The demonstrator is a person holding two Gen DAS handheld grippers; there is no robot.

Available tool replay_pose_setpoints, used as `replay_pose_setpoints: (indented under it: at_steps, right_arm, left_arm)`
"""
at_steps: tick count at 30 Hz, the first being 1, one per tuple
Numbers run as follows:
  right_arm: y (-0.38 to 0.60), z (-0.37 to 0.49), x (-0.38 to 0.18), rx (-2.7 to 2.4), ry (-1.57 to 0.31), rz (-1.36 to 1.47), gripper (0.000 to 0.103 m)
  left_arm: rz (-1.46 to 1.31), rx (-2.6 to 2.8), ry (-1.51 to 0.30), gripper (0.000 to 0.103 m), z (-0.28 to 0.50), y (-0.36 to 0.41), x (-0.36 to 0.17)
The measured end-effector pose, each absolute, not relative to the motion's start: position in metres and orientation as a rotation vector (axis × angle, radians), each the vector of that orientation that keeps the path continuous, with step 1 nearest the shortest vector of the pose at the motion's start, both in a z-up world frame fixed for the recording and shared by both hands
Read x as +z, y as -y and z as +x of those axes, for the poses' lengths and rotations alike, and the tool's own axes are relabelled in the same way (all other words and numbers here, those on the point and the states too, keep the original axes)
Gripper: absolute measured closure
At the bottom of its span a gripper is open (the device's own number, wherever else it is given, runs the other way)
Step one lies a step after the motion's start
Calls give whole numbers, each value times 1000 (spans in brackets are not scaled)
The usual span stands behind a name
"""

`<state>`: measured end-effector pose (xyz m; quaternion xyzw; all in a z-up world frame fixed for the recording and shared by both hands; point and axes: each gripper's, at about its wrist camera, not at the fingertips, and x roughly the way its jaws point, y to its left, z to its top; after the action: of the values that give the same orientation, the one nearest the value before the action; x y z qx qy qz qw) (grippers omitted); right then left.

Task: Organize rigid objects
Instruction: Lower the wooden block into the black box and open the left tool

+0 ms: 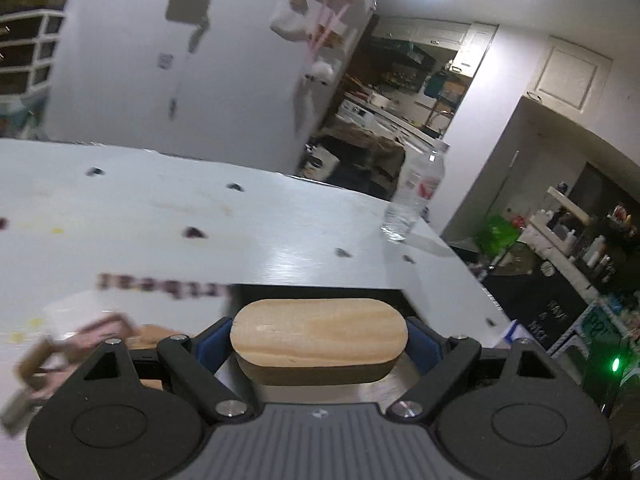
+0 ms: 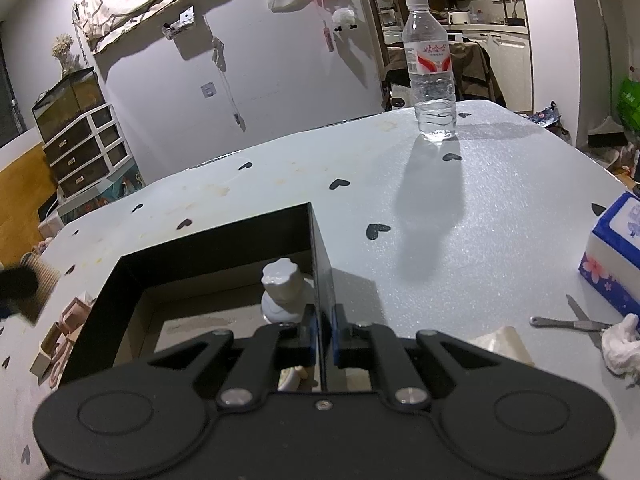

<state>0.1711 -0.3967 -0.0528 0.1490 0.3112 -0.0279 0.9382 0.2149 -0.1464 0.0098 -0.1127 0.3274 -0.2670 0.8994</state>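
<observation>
My left gripper (image 1: 319, 344) is shut on an oblong wooden block (image 1: 319, 336) and holds it above the white table, near the black box. My right gripper (image 2: 324, 336) is shut on the right wall of the black box (image 2: 320, 248), one finger inside and one outside. A white ceramic figure (image 2: 282, 292) stands inside the box by that wall. The left view is motion-blurred.
A water bottle (image 2: 431, 68) stands at the table's far side. A blue and white box (image 2: 616, 252), a metal tool (image 2: 568, 322) and a crumpled tissue (image 2: 620, 346) lie at the right. Pink and tan items (image 2: 60, 340) lie left of the box.
</observation>
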Motion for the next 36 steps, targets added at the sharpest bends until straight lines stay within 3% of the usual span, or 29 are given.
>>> replay_pose_setpoints:
  at_steps: [13,28,31,36]
  right_arm:
    - [397,169,-54,-50,-625,297,96]
    - [399,168,-54,-41,-623,304,95]
    - [399,168,-54,-41,-623,304,95]
    - [399,168,-54,-42,-624,303,95]
  left_arm:
    - [-255,-359,-900,14,272,219,-26]
    - [-175,-298,-878,13,280,234,-31]
    - [-177,-280,-877,3,281,232,-31]
    - [-178,-296,-890,3,277,229,-29]
